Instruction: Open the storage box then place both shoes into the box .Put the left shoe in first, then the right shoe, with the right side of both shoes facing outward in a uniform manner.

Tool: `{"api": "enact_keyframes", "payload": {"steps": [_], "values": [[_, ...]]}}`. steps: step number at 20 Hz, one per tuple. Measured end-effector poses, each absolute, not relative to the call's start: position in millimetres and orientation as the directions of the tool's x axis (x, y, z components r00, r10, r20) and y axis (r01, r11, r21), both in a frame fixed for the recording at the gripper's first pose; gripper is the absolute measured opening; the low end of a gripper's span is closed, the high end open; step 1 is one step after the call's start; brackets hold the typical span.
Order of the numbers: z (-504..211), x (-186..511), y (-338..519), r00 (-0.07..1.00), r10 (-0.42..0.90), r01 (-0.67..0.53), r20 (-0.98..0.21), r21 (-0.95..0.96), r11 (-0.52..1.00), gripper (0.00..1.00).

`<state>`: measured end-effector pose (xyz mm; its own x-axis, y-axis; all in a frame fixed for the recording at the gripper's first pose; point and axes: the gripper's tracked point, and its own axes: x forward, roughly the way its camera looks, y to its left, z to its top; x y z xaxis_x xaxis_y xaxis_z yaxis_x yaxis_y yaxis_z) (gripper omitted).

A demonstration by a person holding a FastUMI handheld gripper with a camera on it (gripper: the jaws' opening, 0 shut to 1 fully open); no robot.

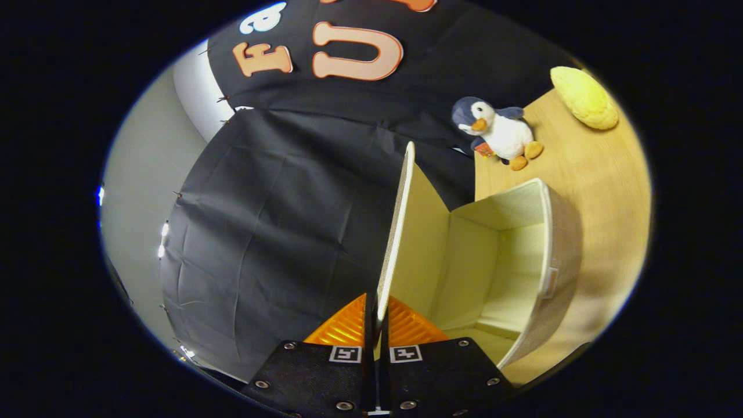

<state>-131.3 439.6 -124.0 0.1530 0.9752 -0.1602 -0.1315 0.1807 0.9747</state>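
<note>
My gripper (375, 316) is shut on the storage box's lid (398, 232), a thin cream panel seen edge-on that rises straight ahead from between the orange fingers (342, 325). The lid stands lifted, swung up from the box. To the right of the fingers the beige fabric storage box (560, 244) lies open, and its pale cream inside (493, 261) holds nothing I can see. The box rests on a light wooden table (603, 180).
A plush penguin (499, 130) sits on the table beyond the box, near the black cloth wall. A yellow bun-shaped cushion (583, 97) lies farther right. Black cloth (273, 232) hangs to the left of the lid, with a grey wall (145, 174) beside it.
</note>
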Motion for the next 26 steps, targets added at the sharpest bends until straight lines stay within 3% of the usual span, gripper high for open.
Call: {"api": "enact_keyframes", "payload": {"steps": [6, 11, 18, 22, 26], "values": [[-101.3, -137.5, 518.2, 0.096, 0.977, -0.197, -0.192, 0.958, 0.208, 0.03], [-100.9, -139.5, 587.8, 0.069, 0.974, -0.151, -0.215, 0.963, 0.223, 0.06], [-117.7, -151.9, 649.1, 0.022, 0.946, -0.218, -0.324, 0.922, 0.321, 0.12], [-125.5, -151.5, 637.9, 0.035, 0.931, -0.269, -0.364, 0.894, 0.359, 0.26], [-130.5, -132.0, 583.1, 0.148, 0.893, -0.368, -0.424, 0.815, 0.448, 0.47]]}}
